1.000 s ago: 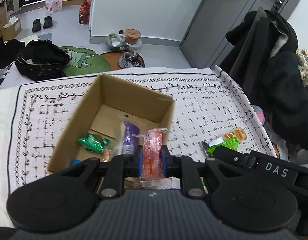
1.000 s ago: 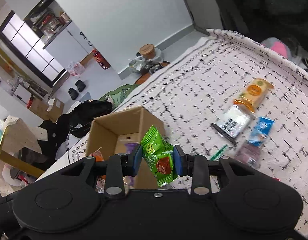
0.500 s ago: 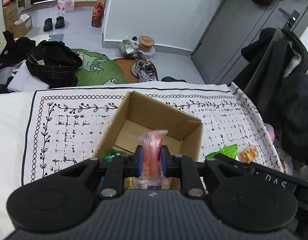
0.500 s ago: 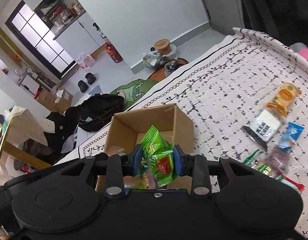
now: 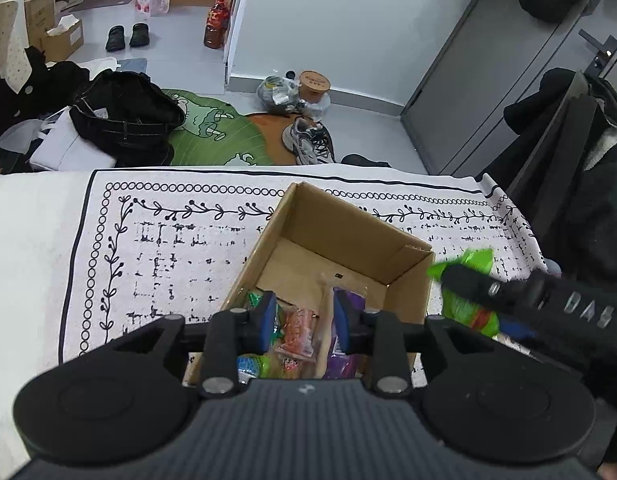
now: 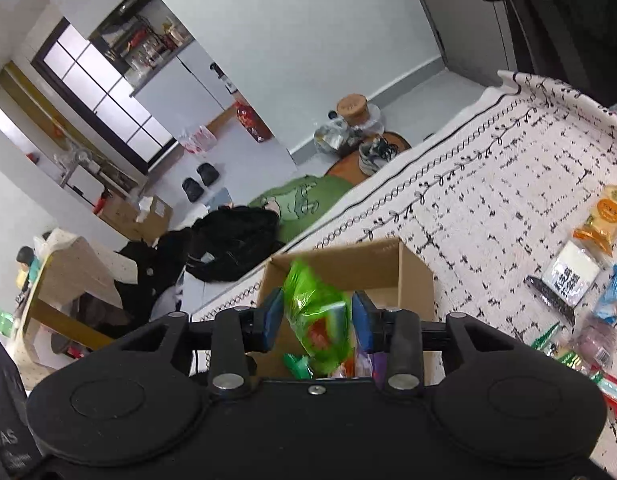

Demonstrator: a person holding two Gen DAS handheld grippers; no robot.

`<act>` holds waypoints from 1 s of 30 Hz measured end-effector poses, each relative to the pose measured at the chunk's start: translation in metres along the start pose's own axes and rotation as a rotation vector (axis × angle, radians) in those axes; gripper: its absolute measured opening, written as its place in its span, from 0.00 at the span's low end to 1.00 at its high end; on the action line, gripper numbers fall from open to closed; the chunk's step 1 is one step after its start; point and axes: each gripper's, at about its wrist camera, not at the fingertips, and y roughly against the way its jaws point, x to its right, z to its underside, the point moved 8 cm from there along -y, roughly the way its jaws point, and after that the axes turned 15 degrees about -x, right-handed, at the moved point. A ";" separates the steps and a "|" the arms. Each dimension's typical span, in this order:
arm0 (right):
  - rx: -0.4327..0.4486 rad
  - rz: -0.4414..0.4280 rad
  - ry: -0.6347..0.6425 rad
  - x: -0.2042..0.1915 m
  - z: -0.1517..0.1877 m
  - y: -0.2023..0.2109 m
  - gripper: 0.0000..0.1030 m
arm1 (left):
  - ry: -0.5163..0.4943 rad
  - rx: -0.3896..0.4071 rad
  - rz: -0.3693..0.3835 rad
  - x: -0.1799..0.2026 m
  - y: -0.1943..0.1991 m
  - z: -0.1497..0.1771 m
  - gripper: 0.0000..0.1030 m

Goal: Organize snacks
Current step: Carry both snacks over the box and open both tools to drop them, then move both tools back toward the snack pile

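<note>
Left gripper first: its jaws have just been opening, and the blue pads now stand clear on both sides of the orange snack packet, which lies loose below them among the other packets in the cardboard box. So the left holds nothing. It points steeply down over the near end of the box.

Over to the right gripper: its jaws have just been opening too, with the green snack bag between the pads, blurred, looking as if it is slipping free. I judge the pads are no longer pressing it. It hangs over the near right corner of the box, tilted down less steeply than the left.

These packets look light, soft and crinkly, film wrappers with puffed middles, probably slick. The flat sealed edge or a gentle pinch across the middle is the place to take them; a hard squeeze could crush what is inside.

Further out, more snacks wait on the patterned cloth to the right of the box, well apart from it.
</note>
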 end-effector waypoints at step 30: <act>-0.003 0.157 -0.044 0.099 0.044 0.075 1.00 | -0.107 0.018 0.025 0.060 0.007 0.040 1.00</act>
